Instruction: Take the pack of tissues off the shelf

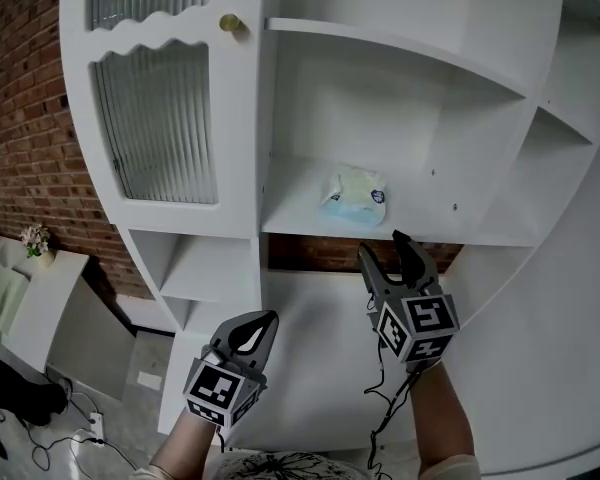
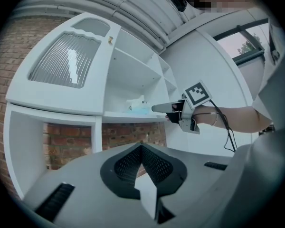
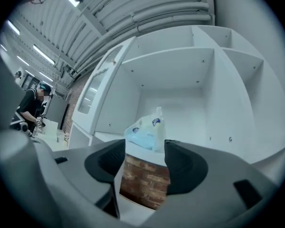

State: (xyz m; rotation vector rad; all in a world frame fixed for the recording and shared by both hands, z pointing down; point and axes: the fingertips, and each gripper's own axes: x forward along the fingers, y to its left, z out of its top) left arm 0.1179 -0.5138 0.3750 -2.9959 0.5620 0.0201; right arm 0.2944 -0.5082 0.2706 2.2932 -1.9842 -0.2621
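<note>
Two handheld grippers are raised before a white shelf unit (image 1: pixel 540 298), where the pack of tissues (image 1: pixel 355 196) lies on an open shelf (image 1: pixel 290 220). The right gripper (image 1: pixel 380 246) is held just below the front edge of that shelf, its jaws spread apart and empty. The pale blue and white pack lies above and just beyond its tips, on the shelf, not touching them. In the right gripper view the pack sits upright in the gap over the two dark jaws, with a strip of brick wall (image 3: pixel 145 175) visible under the shelf board. The left gripper (image 1: pixel 265 320) hangs lower and to the left of the right one, well apart from the pack, with its jaws closed together on nothing. Up and to the left of both grippers is a cabinet door (image 1: pixel 160 123) with ribbed glass and a brass knob (image 1: pixel 230 23). Far to the left of the right gripper, a person (image 3: pixel 32 110) stands in the background by a desk
</note>
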